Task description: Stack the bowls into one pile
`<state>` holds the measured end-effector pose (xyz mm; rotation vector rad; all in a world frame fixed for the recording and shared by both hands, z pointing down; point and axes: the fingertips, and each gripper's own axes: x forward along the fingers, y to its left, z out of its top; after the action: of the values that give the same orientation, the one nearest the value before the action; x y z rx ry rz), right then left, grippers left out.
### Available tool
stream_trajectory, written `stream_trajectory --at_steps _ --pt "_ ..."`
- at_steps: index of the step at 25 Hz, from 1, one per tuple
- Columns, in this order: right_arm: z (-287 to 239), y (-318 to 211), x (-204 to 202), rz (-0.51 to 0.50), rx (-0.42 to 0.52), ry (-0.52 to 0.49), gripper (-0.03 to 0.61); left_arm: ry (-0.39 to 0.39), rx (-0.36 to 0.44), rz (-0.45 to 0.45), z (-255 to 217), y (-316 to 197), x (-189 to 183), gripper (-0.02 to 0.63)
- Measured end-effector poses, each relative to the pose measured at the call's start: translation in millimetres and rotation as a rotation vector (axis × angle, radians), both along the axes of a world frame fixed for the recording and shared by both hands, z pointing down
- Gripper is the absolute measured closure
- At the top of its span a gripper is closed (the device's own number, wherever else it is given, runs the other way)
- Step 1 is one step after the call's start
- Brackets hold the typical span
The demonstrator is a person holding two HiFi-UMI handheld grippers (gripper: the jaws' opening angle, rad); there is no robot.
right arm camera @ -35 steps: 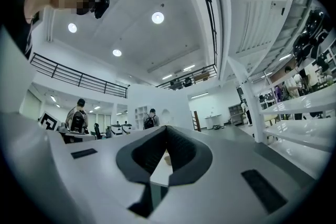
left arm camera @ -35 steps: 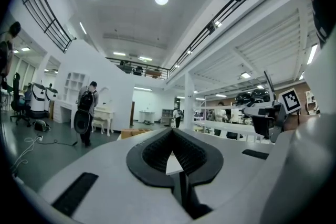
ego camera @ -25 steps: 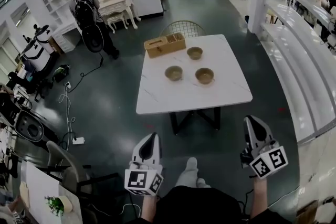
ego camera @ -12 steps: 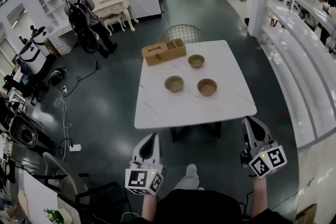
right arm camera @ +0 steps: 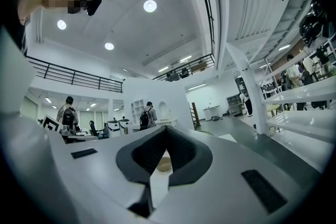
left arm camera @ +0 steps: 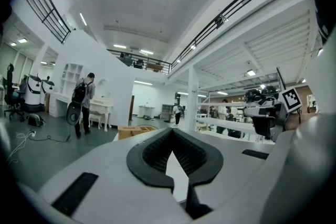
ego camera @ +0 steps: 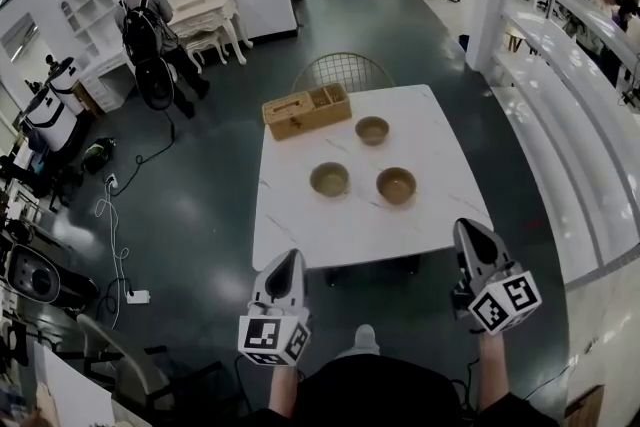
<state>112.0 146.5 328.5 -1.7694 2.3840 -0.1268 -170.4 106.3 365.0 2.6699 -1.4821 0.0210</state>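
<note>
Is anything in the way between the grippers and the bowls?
Nothing visible. Only bare table lies between the left gripper, the right gripper and the three bowls. The box sits beyond them.

place: open lab hall | evidence: mezzanine railing [right arm camera: 73, 78]; floor cables [ego camera: 108, 205]; white vanity [ego camera: 205, 15]

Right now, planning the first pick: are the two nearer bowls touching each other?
Apart. The head view shows bare white table between the near-left bowl and the near-right bowl.
</note>
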Motion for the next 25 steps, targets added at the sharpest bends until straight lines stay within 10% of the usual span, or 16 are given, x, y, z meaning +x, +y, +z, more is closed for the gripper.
stream_trajectory --at_steps 25 --pt "26 -103 20 0.052 -0.078 -0.002 0.565 0.007 -0.129 0.127 43 -98 50 0.600"
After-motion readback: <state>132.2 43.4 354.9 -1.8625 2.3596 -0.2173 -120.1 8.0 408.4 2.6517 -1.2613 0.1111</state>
